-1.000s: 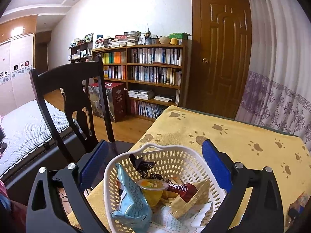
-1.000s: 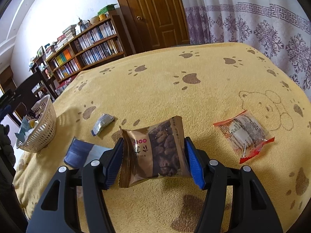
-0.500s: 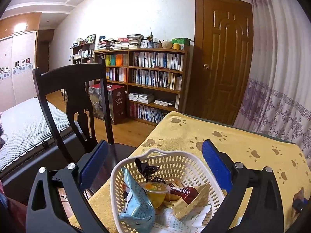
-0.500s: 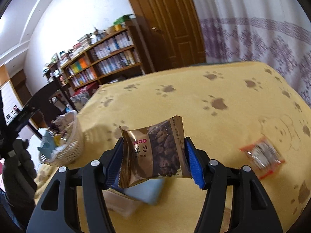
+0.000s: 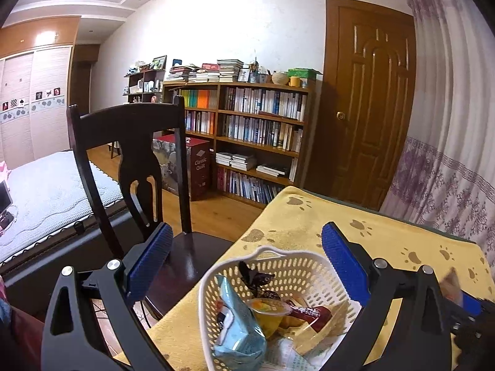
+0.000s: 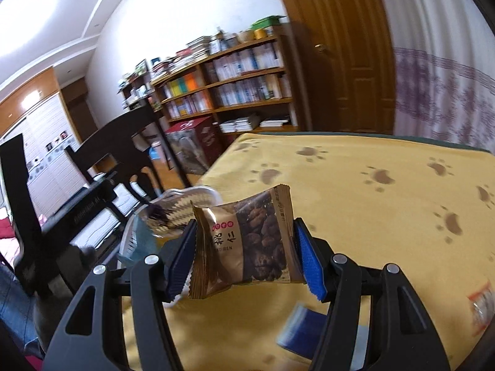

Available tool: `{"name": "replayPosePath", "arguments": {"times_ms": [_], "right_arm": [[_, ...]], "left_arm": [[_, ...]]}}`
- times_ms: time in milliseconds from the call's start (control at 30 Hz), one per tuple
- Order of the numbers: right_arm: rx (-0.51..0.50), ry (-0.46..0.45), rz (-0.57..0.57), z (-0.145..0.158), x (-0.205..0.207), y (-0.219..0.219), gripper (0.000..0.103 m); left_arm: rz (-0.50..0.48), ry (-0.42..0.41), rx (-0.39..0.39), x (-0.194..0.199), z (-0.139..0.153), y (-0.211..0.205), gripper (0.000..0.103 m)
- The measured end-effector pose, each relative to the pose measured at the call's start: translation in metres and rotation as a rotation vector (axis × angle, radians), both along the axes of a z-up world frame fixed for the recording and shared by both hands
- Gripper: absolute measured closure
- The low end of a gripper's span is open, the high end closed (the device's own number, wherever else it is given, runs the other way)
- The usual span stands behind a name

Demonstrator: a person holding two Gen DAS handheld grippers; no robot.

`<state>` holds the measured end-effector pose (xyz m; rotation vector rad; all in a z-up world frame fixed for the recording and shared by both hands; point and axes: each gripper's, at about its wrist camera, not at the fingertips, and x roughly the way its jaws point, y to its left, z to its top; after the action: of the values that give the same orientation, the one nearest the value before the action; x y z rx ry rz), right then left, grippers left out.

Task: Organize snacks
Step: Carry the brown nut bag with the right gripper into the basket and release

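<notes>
Carrying walnut packet (image 6: 247,241) pinched in right gripper (image 6: 246,258) fingers toward white basket (image 5: 312,273) at surface's left edge, already part-filled. Left gripper (image 5: 246,261) fingers spread, empty. Blue packet (image 6: 304,329), red-edged packet (image 6: 481,304) left on surface.

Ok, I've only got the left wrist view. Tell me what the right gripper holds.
Observer: The right gripper is shut on a brown foil nut packet.
Operator: Name what remains on the table.
Observer: A blue packet lies on the yellow paw-print cloth, below that gripper.
Operator: Anything else, say it.
Observer: A red-edged clear packet, blurred, at the frame's right edge.
</notes>
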<state>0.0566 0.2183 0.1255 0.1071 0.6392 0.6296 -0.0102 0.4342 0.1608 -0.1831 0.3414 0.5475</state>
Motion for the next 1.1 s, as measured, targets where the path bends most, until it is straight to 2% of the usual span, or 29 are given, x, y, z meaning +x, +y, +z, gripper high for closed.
{"name": "replayPosePath", "arguments": {"times_ms": [333,500,667,733,800,1100], "right_arm": [[-0.03,0.05,0.087,0.006,0.018,0.084,0.042],[-0.051,0.054,0.113,0.005,0.021,0.108,0.042],[-0.066,0.068,0.128,0.001,0.027,0.123,0.039],[-0.063,0.074,0.124,-0.001,0.03,0.126,0.028],[-0.052,0.089,0.123,-0.004,0.034,0.126,0.026],[-0.03,0.126,0.121,-0.013,0.038,0.11,0.025]], "left_arm": [[0.07,-0.044,-0.059,-0.015,0.006,0.029,0.005],[0.099,-0.051,-0.077,-0.019,0.006,0.039,0.005],[0.112,-0.059,-0.089,-0.023,0.007,0.043,0.005],[0.11,-0.06,-0.092,-0.023,0.006,0.044,0.005],[0.105,-0.057,-0.095,-0.023,0.006,0.045,0.005],[0.091,-0.049,-0.09,-0.02,0.006,0.041,0.005]]}}
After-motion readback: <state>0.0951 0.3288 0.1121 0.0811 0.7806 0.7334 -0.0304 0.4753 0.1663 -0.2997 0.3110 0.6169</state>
